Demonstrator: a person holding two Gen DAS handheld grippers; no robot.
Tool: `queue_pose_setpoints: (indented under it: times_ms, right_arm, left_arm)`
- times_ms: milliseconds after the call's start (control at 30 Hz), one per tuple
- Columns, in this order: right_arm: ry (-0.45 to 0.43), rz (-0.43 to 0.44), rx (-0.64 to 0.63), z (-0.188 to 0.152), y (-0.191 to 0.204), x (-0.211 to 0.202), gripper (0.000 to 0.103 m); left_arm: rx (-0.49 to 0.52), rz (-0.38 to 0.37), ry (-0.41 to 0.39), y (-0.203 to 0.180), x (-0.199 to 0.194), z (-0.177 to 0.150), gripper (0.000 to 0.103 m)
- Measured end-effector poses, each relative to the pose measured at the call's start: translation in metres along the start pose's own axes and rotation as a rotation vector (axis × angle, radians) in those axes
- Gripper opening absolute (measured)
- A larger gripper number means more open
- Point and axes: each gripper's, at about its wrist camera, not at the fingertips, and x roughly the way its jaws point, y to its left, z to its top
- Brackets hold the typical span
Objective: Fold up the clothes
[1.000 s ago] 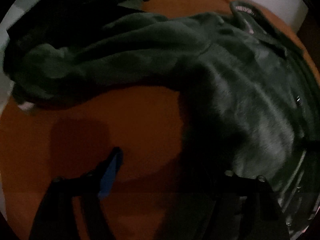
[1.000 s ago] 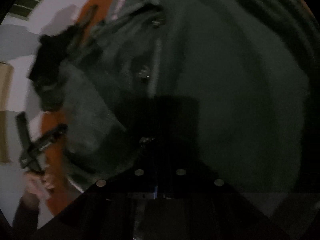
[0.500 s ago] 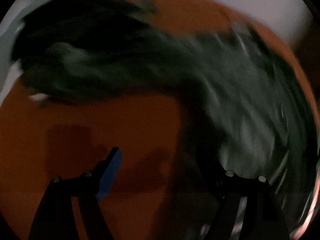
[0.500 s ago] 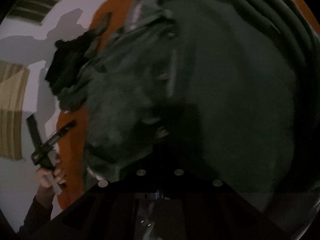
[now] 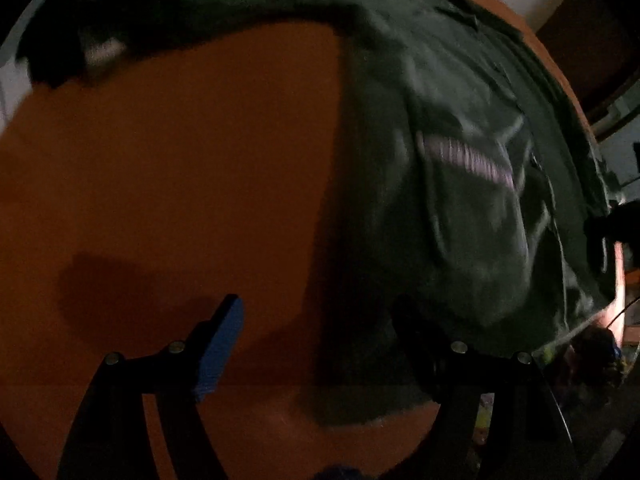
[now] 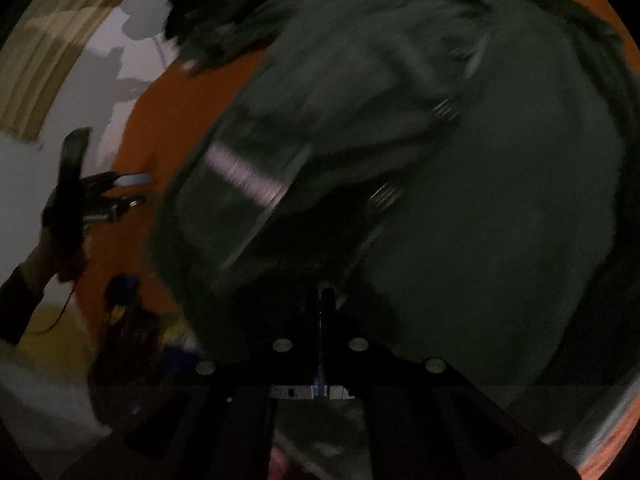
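one dark green garment (image 5: 472,184) spread out; one darker heap of cloth (image 6: 224,28) beyond it; one orange table (image 5: 180,168). two grippers: left gripper (image 5: 316,320); right gripper (image 6: 322,296).

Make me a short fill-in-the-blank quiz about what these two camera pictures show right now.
1. The dark green fleece garment lies on a round table coloured ____.
2. The left tool has its two fingers spread ____.
3. The right tool is shut on the ____.
4. The pad on the left tool's finger is coloured ____.

Missing words: orange; open; garment; blue
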Motion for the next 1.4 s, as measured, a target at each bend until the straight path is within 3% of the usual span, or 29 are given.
queue_pose_setpoints:
  times_ms: [133,233,367,467,600,733,800,867,1000,1133,1200,1300,1333,1400]
  right_arm:
    - [0.094,0.09,0.027,-0.025,0.014,0.031,0.0]
    - [0.167,0.122,0.046,-0.038,0.016,0.049,0.0]
    - [0.261,0.143,0.025,-0.049,0.021,0.062,0.021]
    - [0.249,0.096,-0.02,-0.05,0.028,0.061,0.024]
    - [0.171,-0.01,-0.066,-0.046,0.029,0.049,0.045]
    - [0.063,-0.11,-0.076,-0.041,0.022,0.035,0.045]
    - [0.022,-0.068,0.005,-0.04,0.012,0.029,0.045]
    - [0.005,-0.015,0.078,-0.039,0.003,0.025,0.045]
    - [0.016,0.048,0.123,-0.044,0.008,0.027,0.045]
    - [0.073,0.06,0.164,-0.054,0.017,0.042,0.045]
    - [0.105,0.053,0.176,-0.059,0.021,0.051,0.045]
    - [0.137,0.019,0.165,-0.066,0.027,0.057,0.046]
    - [0.144,0.006,0.159,-0.068,0.028,0.058,0.049]
    - [0.143,-0.022,0.149,-0.07,0.029,0.059,0.071]
  left_arm:
    - [-0.096,-0.091,0.048,0.009,0.013,-0.023,0.077]
    - [-0.146,-0.116,0.016,0.012,0.01,-0.031,0.077]
    - [-0.183,-0.112,0.011,0.006,0.001,-0.029,0.077]
    - [-0.179,-0.118,-0.009,0.02,-0.004,-0.017,0.077]
    - [-0.107,-0.082,0.002,0.006,0.0,-0.012,0.077]
    - [-0.009,0.0,0.007,-0.016,0.004,-0.013,0.077]
    - [0.011,-0.009,0.017,-0.02,0.006,-0.012,0.077]
    - [-0.022,0.031,0.052,-0.012,0.005,-0.017,0.077]
    - [-0.078,0.116,0.076,-0.005,0.01,-0.015,0.077]
    - [-0.014,0.021,-0.106,-0.015,-0.011,-0.019,0.077]
    - [0.039,0.016,-0.158,-0.031,-0.013,-0.015,0.077]
    - [0.071,-0.005,-0.085,-0.043,-0.004,-0.012,0.077]
    - [0.071,0.003,-0.068,-0.039,-0.007,-0.019,0.077]
    - [0.084,0.017,-0.087,-0.043,-0.007,-0.023,0.077]
